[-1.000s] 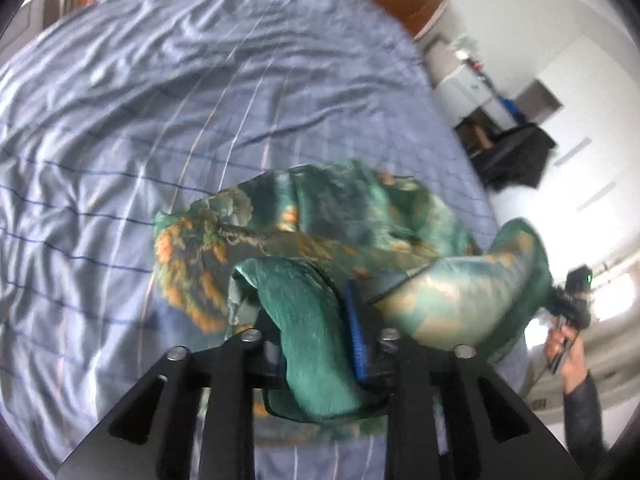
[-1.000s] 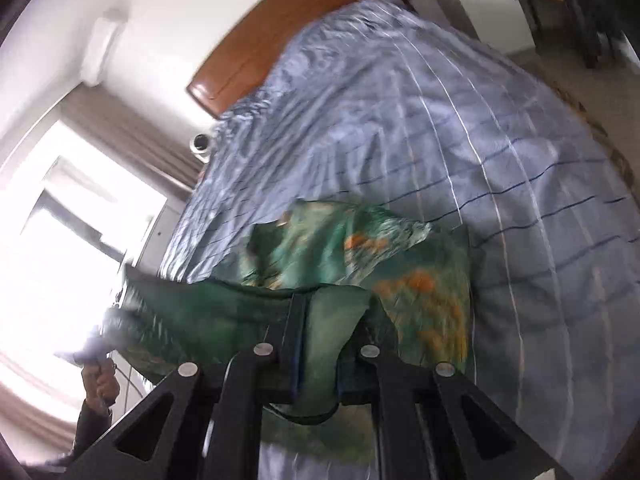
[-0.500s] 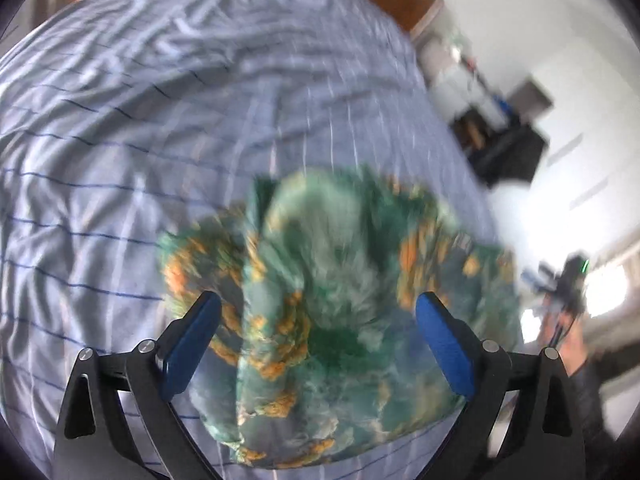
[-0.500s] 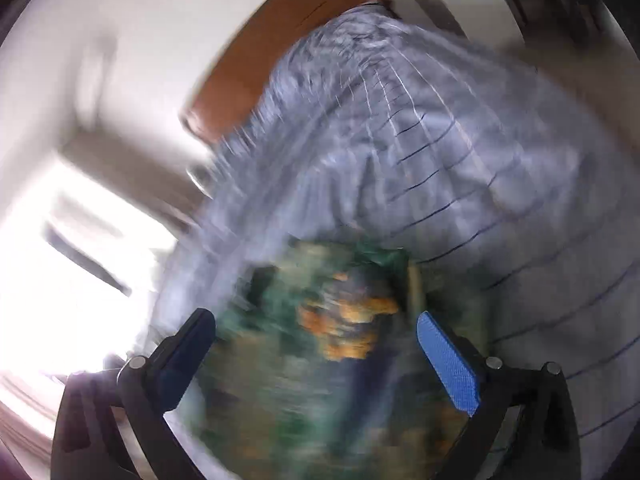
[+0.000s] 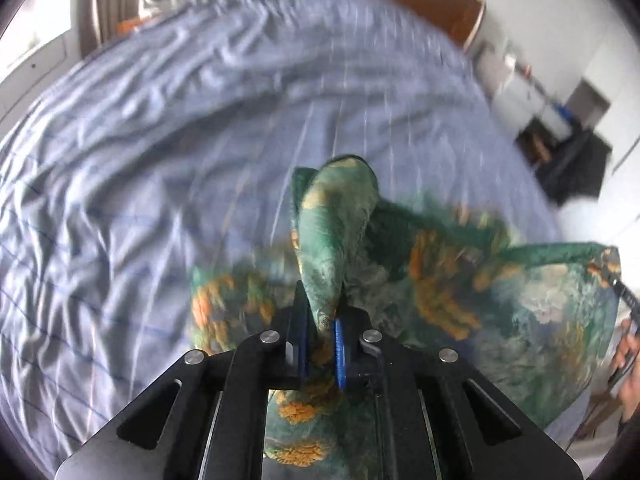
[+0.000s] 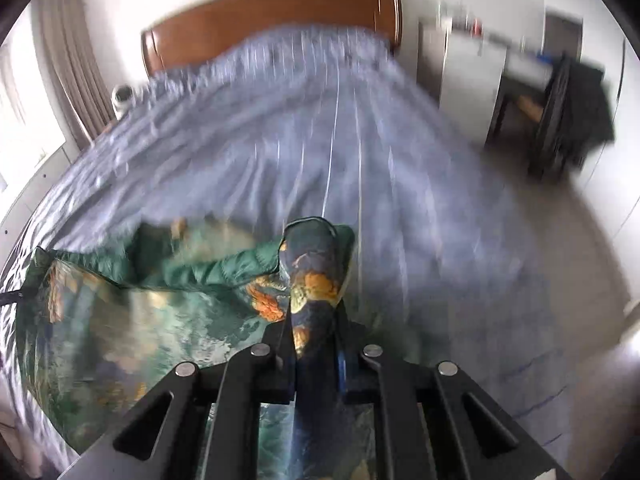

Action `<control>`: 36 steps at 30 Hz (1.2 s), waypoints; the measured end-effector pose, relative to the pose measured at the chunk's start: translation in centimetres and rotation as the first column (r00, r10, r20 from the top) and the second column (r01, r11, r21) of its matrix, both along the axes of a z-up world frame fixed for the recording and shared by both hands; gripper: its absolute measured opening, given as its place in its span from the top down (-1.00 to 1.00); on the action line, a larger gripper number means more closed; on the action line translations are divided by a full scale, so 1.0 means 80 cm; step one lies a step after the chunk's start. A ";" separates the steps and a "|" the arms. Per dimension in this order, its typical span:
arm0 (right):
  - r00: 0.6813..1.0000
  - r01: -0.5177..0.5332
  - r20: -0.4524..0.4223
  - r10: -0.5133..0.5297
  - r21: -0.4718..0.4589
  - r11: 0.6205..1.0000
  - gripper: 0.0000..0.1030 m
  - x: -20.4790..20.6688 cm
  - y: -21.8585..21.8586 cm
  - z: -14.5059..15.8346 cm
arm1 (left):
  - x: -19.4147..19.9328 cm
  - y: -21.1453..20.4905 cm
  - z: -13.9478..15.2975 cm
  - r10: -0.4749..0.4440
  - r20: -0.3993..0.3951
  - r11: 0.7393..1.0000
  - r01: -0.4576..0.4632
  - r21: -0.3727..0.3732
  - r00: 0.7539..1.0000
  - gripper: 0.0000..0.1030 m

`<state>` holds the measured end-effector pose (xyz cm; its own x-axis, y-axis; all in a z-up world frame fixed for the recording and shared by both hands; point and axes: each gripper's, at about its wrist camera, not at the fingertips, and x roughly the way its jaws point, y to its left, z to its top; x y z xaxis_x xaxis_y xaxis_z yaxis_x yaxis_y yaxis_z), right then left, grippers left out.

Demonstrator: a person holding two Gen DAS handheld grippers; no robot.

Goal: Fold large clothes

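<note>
Risk nearest in: each bite looks like a thin bunched fold, so the slick cloth could slip out on a lift; a pinch through several layers could drag the fold askew. Left hand-held gripper (image 5: pixel 322 340) is clamped on a puckered ridge of the green floral garment (image 5: pixel 500 312), which rises straight from between its pads. Right hand-held gripper (image 6: pixel 314 344) is likewise closed on another raised fold. Between them the garment sags as a slack sheet, its far part lying on the striped blue bedspread (image 5: pixel 160 160). Wooden headboard (image 6: pixel 260 24) stands beyond.
</note>
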<state>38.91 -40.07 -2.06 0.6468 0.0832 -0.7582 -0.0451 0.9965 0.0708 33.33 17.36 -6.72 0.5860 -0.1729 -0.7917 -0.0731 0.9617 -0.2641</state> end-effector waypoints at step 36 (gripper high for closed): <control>0.988 0.129 -0.099 -0.118 0.118 0.985 0.54 0.114 -0.012 -0.191 | 0.055 -0.011 -0.152 0.108 0.120 0.988 -0.119 0.093 0.987 0.41</control>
